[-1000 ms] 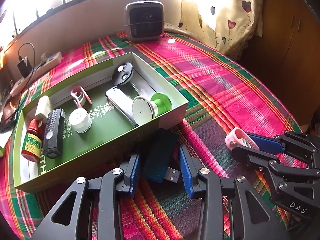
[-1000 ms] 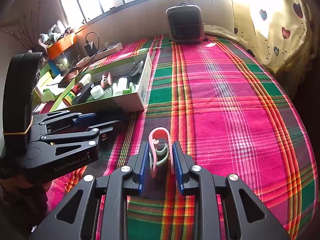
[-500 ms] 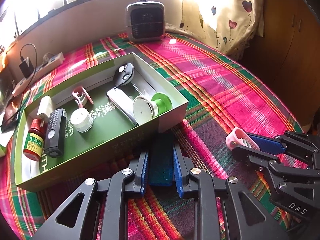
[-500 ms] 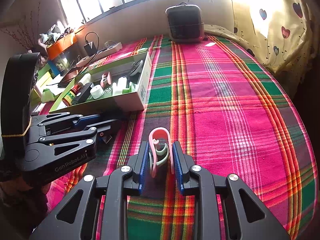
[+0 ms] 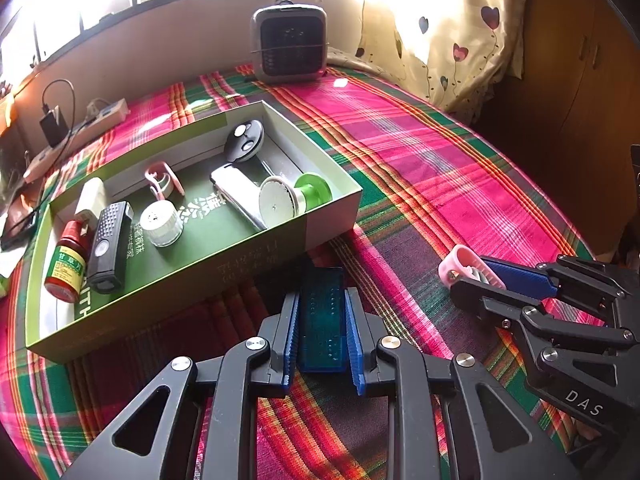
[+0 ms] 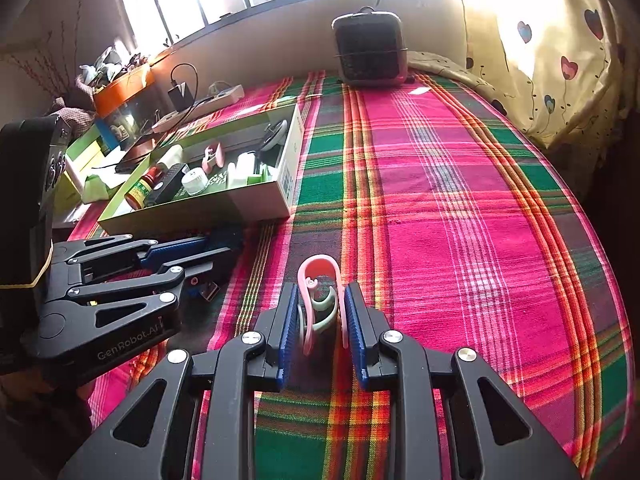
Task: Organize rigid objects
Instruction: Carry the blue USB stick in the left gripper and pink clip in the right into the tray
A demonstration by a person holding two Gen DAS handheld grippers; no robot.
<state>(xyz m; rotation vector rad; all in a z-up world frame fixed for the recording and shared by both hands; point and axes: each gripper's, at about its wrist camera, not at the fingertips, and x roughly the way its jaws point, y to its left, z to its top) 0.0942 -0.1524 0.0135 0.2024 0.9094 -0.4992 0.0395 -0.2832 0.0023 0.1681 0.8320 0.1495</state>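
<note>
Both grippers are loaded right now. The left gripper (image 5: 322, 334) is clamped on a blue card reader (image 5: 322, 320), its pads pressed against both long sides, just in front of the near wall of the green box (image 5: 280, 258). The right gripper (image 6: 321, 322) is closed around a pink clip (image 6: 319, 300), to the right of the box and a little nearer the camera; whether the clip is off the cloth I cannot tell.

The box is already well stocked: a red-capped bottle (image 5: 66, 266), a black remote (image 5: 108, 246), a white cap (image 5: 162, 225), another pink clip (image 5: 162, 179), a silver bar (image 5: 236, 196), a green-and-white spool (image 5: 294, 198) and a black key fob (image 5: 244, 145). So most of the sorting looks done, and these two pieces seem the last ones outside the box; nothing else lies loose on the cloth around it.

Everything sits on a pink, green and orange plaid cloth (image 6: 460, 200). Beyond the box, a small grey heater (image 5: 290, 48) stands under a bright window, a power strip (image 5: 76, 130) lies to the box's far left, and a heart-print curtain (image 6: 560, 60) hangs to its right.
</note>
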